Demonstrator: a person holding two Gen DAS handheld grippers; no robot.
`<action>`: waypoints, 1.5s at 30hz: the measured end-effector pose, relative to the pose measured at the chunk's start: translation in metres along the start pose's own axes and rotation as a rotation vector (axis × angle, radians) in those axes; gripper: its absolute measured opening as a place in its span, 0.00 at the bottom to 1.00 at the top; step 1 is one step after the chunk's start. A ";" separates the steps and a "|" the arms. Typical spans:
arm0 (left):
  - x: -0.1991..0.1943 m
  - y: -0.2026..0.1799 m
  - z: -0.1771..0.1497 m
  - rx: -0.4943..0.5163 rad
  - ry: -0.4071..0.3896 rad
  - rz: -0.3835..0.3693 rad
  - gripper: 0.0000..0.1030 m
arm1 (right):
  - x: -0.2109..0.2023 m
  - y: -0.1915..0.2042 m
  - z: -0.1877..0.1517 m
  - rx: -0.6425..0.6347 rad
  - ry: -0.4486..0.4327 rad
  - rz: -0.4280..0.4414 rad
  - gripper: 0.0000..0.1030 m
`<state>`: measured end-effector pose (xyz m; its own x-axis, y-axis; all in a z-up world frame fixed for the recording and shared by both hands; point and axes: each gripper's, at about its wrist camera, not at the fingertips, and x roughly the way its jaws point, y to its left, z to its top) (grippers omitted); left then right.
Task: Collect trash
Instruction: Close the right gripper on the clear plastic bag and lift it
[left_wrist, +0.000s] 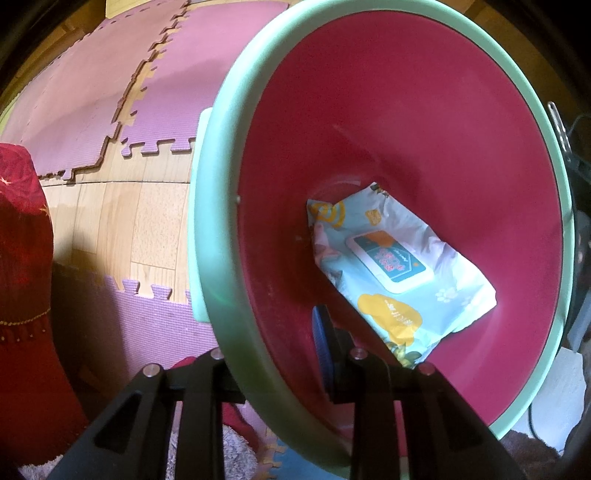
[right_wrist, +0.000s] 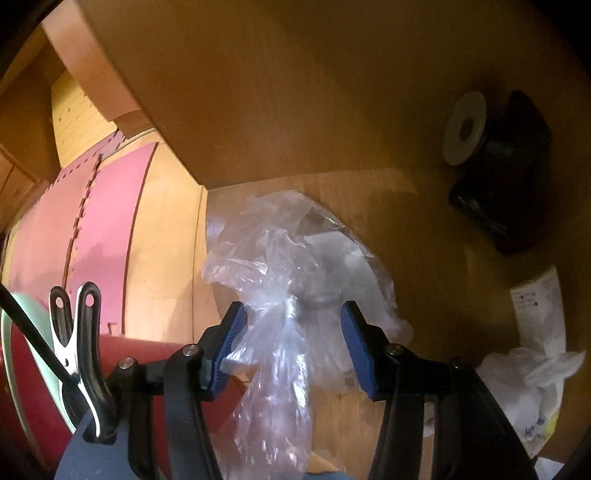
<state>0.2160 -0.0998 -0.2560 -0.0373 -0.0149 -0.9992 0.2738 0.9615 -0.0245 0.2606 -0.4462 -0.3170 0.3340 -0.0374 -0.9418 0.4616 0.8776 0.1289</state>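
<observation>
Right tool (right_wrist: 293, 347) half open around clear plastic bag (right_wrist: 280, 266), apparently ungripped; left tool (left_wrist: 280, 354) clamps bin rim (left_wrist: 210, 258).

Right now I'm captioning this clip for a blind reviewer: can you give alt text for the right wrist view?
A crumpled clear plastic bag lies on a wooden floor between the right gripper's open blue fingers. Pink foam mats lie to the left, more white crumpled trash to the right.

A home: foam play mats (left_wrist: 85, 92) on wood flooring (left_wrist: 147, 221).
</observation>
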 end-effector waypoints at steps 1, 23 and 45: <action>0.000 0.000 0.000 0.001 0.000 -0.001 0.27 | 0.001 -0.002 0.001 0.008 0.006 0.000 0.49; 0.001 0.002 0.000 0.002 -0.003 -0.010 0.29 | -0.046 -0.009 -0.066 -0.031 0.037 -0.091 0.17; 0.002 0.008 0.003 -0.038 -0.007 -0.010 0.27 | -0.138 0.008 -0.128 -0.106 0.007 -0.122 0.17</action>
<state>0.2206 -0.0927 -0.2579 -0.0334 -0.0260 -0.9991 0.2364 0.9711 -0.0332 0.1133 -0.3729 -0.2255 0.2747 -0.1442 -0.9507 0.4093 0.9122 -0.0201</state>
